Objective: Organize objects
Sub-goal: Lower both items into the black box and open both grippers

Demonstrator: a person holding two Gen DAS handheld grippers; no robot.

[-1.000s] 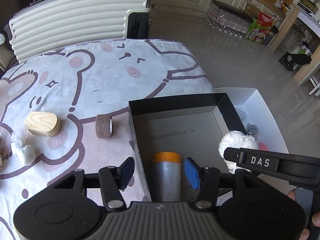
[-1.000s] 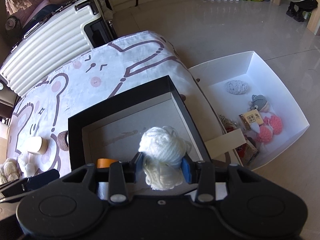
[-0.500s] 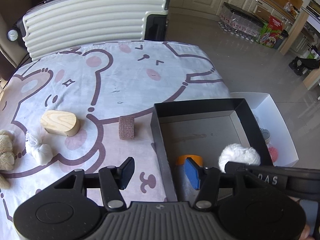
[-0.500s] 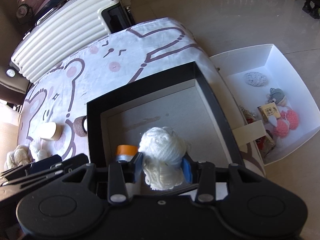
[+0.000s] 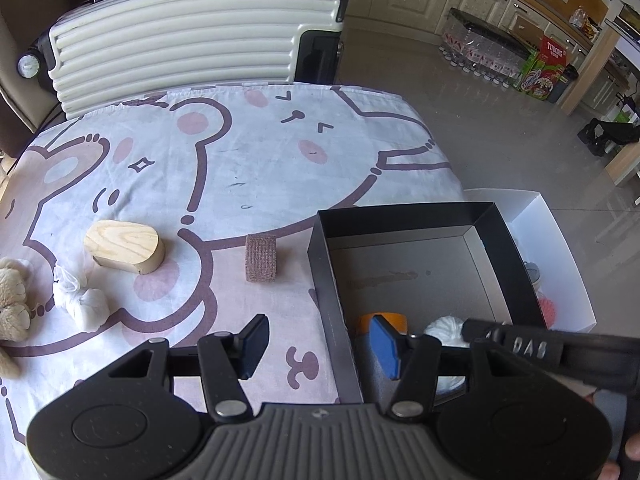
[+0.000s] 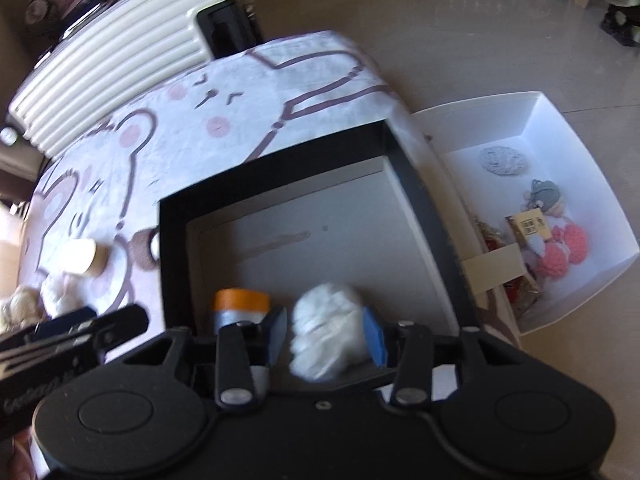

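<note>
A black open box (image 5: 496,232) (image 6: 424,216) stands at the table's right edge. Inside its near end lies a grey roll with an orange cap (image 5: 382,320) (image 6: 240,306). My right gripper (image 6: 326,336) is low over the box's near end with a white yarn ball (image 6: 326,336) (image 5: 446,330) between its fingers; the jaws have widened and the ball looks blurred. My left gripper (image 5: 318,346) is open and empty, straddling the box's left wall. On the cloth lie a brown bandage roll (image 5: 261,258), a wooden block (image 5: 125,246), a white mesh pouch (image 5: 80,300) and a beige plush toy (image 5: 12,308).
A white bin (image 6: 560,184) beside the table holds knitted toys and small items. A cream suitcase (image 5: 184,52) stands behind the table. The table is covered by a bear-print cloth (image 5: 224,152). Bottles and cartons line the far kitchen wall.
My right gripper has lowered the yarn ball into the box and its jaws have spread. My left gripper has drawn back left, from over the grey roll to the box's wall.
</note>
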